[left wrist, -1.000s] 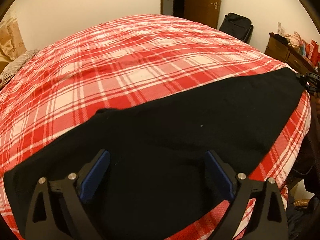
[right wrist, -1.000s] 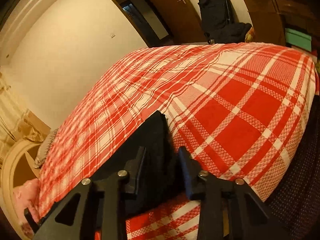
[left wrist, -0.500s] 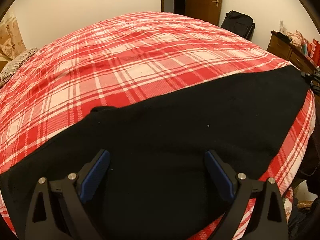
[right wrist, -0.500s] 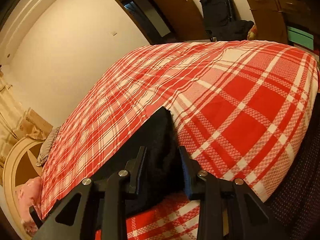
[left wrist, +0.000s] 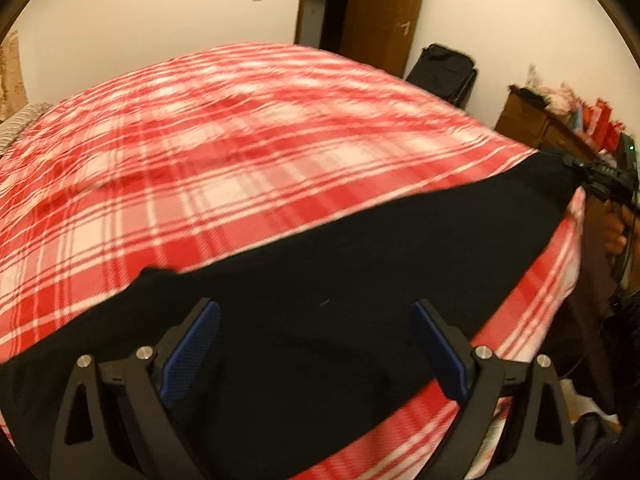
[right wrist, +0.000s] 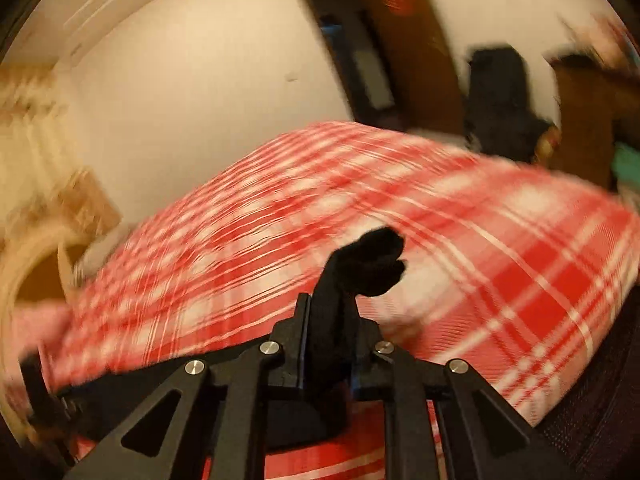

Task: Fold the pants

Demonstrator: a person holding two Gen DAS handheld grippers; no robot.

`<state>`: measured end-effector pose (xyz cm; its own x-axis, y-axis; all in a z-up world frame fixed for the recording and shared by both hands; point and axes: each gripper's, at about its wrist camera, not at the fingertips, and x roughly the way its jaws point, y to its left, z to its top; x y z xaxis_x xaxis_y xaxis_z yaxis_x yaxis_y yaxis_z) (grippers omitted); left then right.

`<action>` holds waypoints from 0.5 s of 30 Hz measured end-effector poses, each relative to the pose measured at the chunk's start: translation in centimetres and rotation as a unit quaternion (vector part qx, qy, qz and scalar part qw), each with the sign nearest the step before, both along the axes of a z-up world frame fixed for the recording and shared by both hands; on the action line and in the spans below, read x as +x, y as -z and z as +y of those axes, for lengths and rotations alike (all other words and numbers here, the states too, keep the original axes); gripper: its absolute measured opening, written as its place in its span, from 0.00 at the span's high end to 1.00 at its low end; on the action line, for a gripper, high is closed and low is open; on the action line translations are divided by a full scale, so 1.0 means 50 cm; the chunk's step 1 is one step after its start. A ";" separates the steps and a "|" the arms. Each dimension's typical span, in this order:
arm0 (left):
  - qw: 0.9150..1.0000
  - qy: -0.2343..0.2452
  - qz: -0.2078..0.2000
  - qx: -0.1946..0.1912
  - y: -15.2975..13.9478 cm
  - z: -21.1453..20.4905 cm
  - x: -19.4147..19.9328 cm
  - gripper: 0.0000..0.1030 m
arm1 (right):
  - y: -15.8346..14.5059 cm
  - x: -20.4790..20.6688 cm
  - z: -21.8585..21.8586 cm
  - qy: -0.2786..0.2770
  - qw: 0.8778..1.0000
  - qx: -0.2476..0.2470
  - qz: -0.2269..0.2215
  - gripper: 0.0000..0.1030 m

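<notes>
Black pants (left wrist: pixel 360 280) spread flat across the near edge of the bed (left wrist: pixel 240 152), on the red and white plaid cover, running from lower left out toward the right corner.

Left gripper (left wrist: pixel 316 344) hovering over the wide middle stretch of the pants – blue-padded fingers (left wrist: pixel 192 348) spread wide apart, nothing pinched between them, just black fabric underneath.

Right gripper (right wrist: pixel 330 320) closing on the far end of the pants – fingers (right wrist: pixel 298 336) nearly together with a bunched black wad of cloth squeezed between them and poking out past the tips, lifted off the plaid. From the left view, that same gripper seen at the right corner of the bed with a hand (left wrist: pixel 614 228) behind it.

Both views blurry. Brown door (left wrist: pixel 380 12) and a black bag (left wrist: pixel 444 68) against the back wall.
</notes>
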<state>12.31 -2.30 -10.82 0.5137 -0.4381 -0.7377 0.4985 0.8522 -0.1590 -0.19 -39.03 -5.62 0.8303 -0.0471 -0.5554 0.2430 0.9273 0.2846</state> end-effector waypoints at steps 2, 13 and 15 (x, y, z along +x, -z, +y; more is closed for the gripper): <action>1.000 0.014 -0.003 -0.012 -0.014 -0.018 -0.003 0.05 | -0.008 0.010 0.062 -0.031 0.998 -0.046 0.005 0.85; 0.994 0.083 0.027 -0.065 -0.017 -0.160 0.017 0.05 | 0.168 0.088 0.259 -0.158 0.970 -0.137 0.127 0.84; 0.993 0.090 0.038 -0.071 -0.011 -0.184 0.022 0.05 | 0.164 0.082 0.253 -0.173 0.968 -0.134 0.125 0.66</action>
<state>13.42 -11.51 -10.28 0.3622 -0.6206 -0.6955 0.6222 0.7165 -0.3153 3.90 -26.39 -13.81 0.6626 0.0403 -0.7479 -0.0655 0.9978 -0.0042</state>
